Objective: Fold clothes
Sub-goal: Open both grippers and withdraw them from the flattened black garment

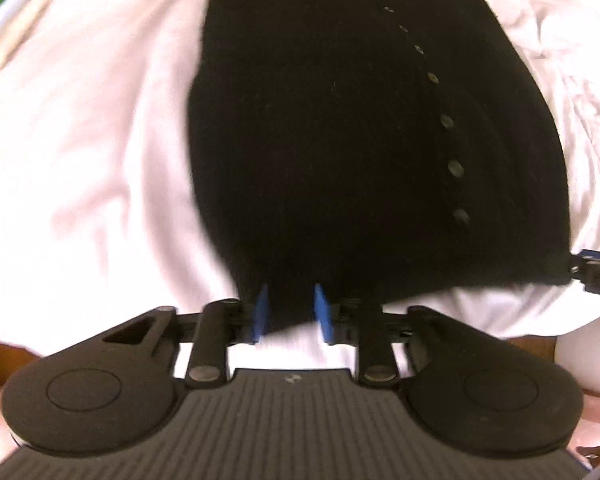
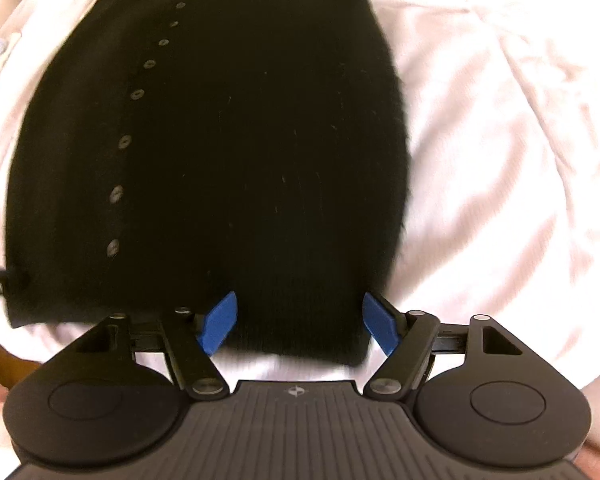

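The black knit garment (image 1: 340, 140) lies flat on a wrinkly white sheet (image 1: 92, 140), with a row of little round buttons (image 1: 456, 169) down it. The left gripper (image 1: 290, 312) is narrowed, blue pads pinching the near hem. Only the right view shows the right gripper (image 2: 298, 322) spread wide around its hem corner.

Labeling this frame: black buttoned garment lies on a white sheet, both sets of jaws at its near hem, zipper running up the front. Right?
One thing is wrong: the black garment has no zipper; a row of buttons runs up it, seen in both wrist views. The rest stands: it lies on the white sheet, with the left gripper and right gripper at its near hem.
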